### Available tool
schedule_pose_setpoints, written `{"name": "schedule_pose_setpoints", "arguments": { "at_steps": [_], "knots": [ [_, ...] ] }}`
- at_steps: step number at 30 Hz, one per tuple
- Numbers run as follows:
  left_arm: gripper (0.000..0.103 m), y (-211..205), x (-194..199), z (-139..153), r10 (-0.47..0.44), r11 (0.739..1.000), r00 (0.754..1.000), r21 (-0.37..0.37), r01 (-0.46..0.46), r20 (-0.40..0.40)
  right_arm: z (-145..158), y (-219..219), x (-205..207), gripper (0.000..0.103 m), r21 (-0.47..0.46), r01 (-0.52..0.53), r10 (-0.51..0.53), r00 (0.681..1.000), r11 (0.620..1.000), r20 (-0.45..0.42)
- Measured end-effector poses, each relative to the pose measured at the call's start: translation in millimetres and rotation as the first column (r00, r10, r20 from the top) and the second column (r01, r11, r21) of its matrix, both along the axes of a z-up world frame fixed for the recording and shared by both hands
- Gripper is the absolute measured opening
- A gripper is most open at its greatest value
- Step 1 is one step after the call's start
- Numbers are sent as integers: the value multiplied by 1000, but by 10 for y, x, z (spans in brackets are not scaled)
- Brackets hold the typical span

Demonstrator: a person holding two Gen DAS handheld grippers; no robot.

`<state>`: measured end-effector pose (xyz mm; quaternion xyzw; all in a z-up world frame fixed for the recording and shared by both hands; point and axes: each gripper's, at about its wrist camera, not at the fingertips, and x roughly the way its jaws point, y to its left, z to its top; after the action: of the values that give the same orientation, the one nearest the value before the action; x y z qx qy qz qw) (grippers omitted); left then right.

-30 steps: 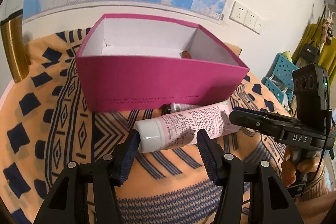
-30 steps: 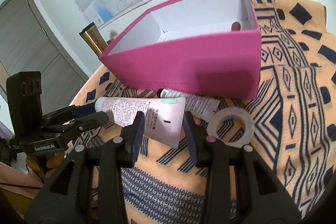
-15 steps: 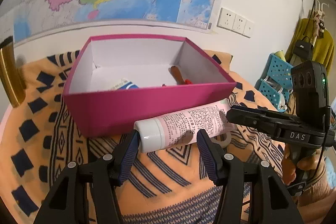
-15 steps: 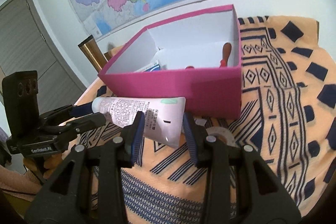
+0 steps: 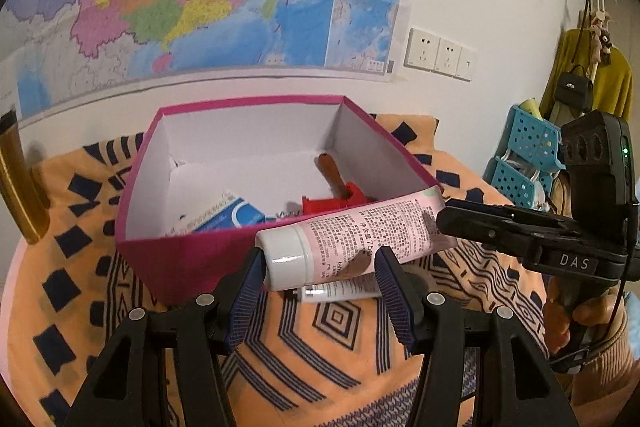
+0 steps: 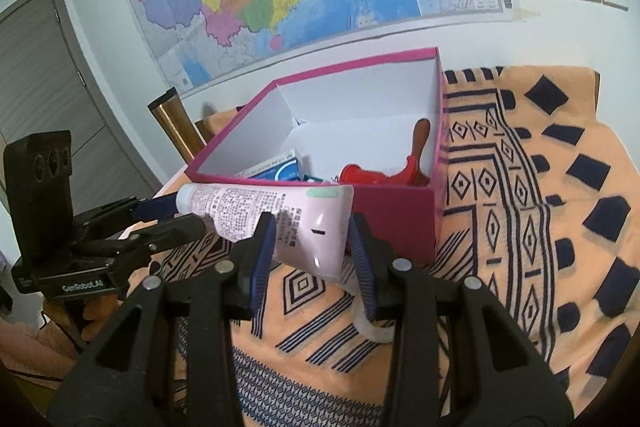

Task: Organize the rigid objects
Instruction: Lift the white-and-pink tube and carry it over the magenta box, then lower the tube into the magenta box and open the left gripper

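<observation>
Above box (image 5: pixel 192 255) front rim: tube (image 5: pixel 356 239), held level.
L claw (image 5: pixel 318 269): pinching cap end.
R claw (image 6: pixel 316 247): pinching crimped end.
Under tube: 2nd tube (image 5: pixel 344 291) on cloth.

A pink tube (image 5: pixel 360 235) with a white cap and black print hangs level in the air just before the near wall of the open magenta box (image 5: pixel 188 259), its cap end between the left claw's (image 5: pixel 320 279) pads and its flat crimped end between the right claw's (image 6: pixel 312 251) pads. In the box lie a red tool with a brown wooden handle (image 5: pixel 340 191) and a blue-and-white carton (image 5: pixel 228 215). A smaller white tube (image 5: pixel 340 293) lies on the table under the pink one.
</observation>
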<state>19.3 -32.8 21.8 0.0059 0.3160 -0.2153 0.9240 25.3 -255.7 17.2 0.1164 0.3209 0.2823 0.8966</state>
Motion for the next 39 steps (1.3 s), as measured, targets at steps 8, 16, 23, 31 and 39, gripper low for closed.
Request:
{"name": "schedule_pose_setpoints", "arguments": {
  "at_steps": [8, 16, 23, 31, 39],
  "knots": [
    [57, -57, 81, 102, 0, 1000, 1000, 7, 0, 31, 139, -48, 50, 41, -4, 14, -14, 999, 1000, 43],
    [57, -108, 192, 146, -5, 1000, 999, 13, 5, 38, 226, -93, 150, 41, -4, 22, -22, 998, 1000, 67],
    [57, -129, 335, 136, -10, 1000, 1000, -3, 10, 11, 252, -127, 252, 43, -5, 31, -31, 997, 1000, 69],
    [57, -151, 488, 115, -6, 1000, 1000, -6, 6, -7, 256, -135, 369, 43, -18, 35, -34, 997, 999, 70],
    [57, -181, 614, 61, -3, 1000, 1000, -2, 3, -29, 218, -140, 487, 43, -30, 38, -36, 998, 999, 59]
  ]
}}
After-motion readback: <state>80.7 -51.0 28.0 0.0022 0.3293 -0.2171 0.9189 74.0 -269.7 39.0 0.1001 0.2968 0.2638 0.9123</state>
